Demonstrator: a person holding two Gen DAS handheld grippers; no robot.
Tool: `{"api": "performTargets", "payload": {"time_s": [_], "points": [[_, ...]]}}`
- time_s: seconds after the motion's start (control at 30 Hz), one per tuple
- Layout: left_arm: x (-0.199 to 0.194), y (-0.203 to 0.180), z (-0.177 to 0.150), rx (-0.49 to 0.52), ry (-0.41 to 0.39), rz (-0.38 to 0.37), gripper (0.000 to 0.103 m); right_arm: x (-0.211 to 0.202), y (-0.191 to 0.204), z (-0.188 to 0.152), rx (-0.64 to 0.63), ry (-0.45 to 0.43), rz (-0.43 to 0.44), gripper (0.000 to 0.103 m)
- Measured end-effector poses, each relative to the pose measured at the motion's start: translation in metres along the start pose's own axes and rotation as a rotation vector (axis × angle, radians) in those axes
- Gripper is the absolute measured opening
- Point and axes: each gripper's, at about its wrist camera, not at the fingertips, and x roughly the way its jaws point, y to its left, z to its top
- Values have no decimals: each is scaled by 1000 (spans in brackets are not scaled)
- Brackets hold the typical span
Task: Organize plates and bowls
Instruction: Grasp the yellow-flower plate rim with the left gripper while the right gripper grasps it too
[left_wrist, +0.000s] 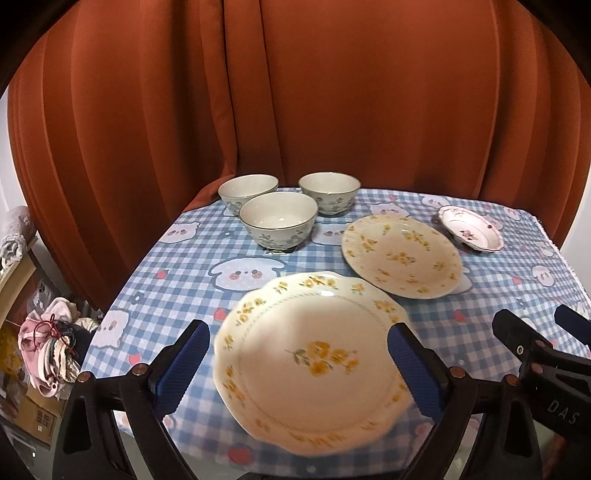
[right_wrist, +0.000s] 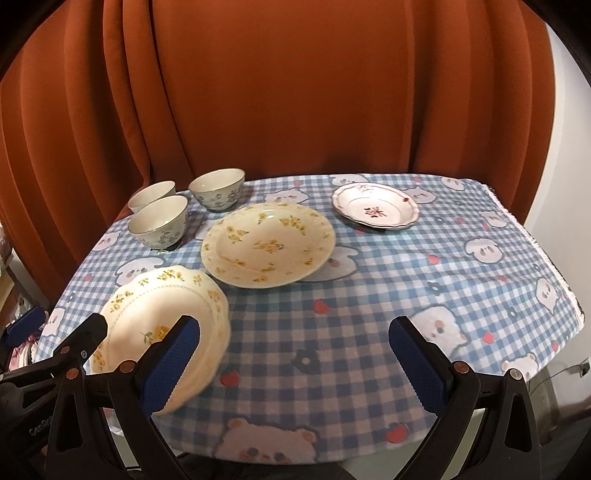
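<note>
A scalloped plate with yellow flowers (left_wrist: 314, 362) (right_wrist: 162, 314) is blurred and tilted at the table's near left; whether it rests on the cloth I cannot tell. My left gripper (left_wrist: 299, 328) (right_wrist: 66, 317) is open, one finger on each side of the plate in its own view. Further right, my right gripper (right_wrist: 294, 325) (left_wrist: 533, 315) hangs open over bare cloth, its left finger in front of the plate's edge. Behind lie a round yellow-flowered plate (left_wrist: 400, 254) (right_wrist: 267, 243) and a small plate with a red motif (left_wrist: 471, 227) (right_wrist: 375, 205). Three bowls (left_wrist: 279, 221) (right_wrist: 159, 221) cluster at the back left.
The table wears a blue checked cloth (right_wrist: 369, 295) with bear prints. An orange curtain (left_wrist: 295, 92) hangs close behind it. A heap of fabric and clutter (left_wrist: 48, 350) lies on the floor left of the table, with a white wall (right_wrist: 569, 129) to the right.
</note>
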Motion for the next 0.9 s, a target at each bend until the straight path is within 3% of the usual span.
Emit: {"api": "performTargets", "payload": {"time_s": [0.33, 0.53, 0.77, 0.9], "points": [[58, 28, 22, 25, 113, -21, 94, 49, 43, 22, 3, 86, -14, 103], [99, 39, 12, 49, 231, -36, 90, 85, 62, 16, 12, 180, -35, 102], [128, 46, -7, 76, 346, -41, 86, 117, 78, -1, 8, 295, -41, 94], [140, 48, -14, 85, 393, -67, 78, 129, 85, -8, 7, 338, -47, 91]]}}
